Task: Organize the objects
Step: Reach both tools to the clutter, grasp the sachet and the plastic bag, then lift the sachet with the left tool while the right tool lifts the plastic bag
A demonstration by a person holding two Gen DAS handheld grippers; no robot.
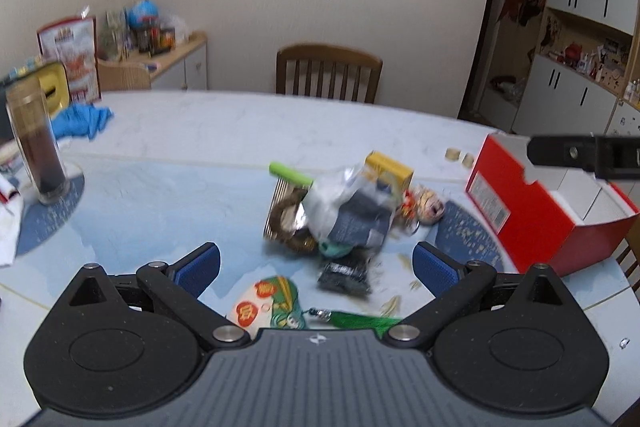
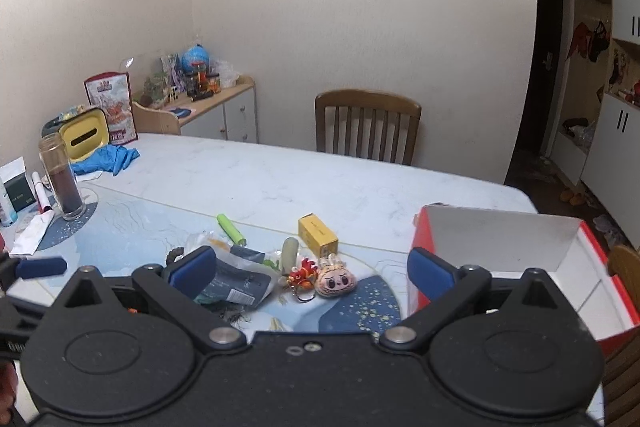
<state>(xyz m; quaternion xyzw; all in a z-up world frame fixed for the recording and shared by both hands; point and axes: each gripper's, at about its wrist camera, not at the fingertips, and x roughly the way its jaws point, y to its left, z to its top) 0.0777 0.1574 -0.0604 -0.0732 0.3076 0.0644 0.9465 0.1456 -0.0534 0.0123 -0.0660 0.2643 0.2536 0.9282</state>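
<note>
At frame center, 2 wide-open, empty grippers, left gripper [image 1: 316, 269] and right gripper [image 2: 312, 273], face piled trinkets [image 1: 340, 211] beside the red box [image 2: 520, 267] at right; tangled keychains could drag neighbours along.

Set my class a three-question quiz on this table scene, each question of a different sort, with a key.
1. True or false: the red box is open on top.
2. Which lies nearest the yellow carton? A the blue glove B the bunny-face keychain C the glass tumbler
3. Fill in: the fingers of the left gripper and the right gripper are ____ and hold nothing.

Key: 1 true; 2 B; 3 open.
</note>
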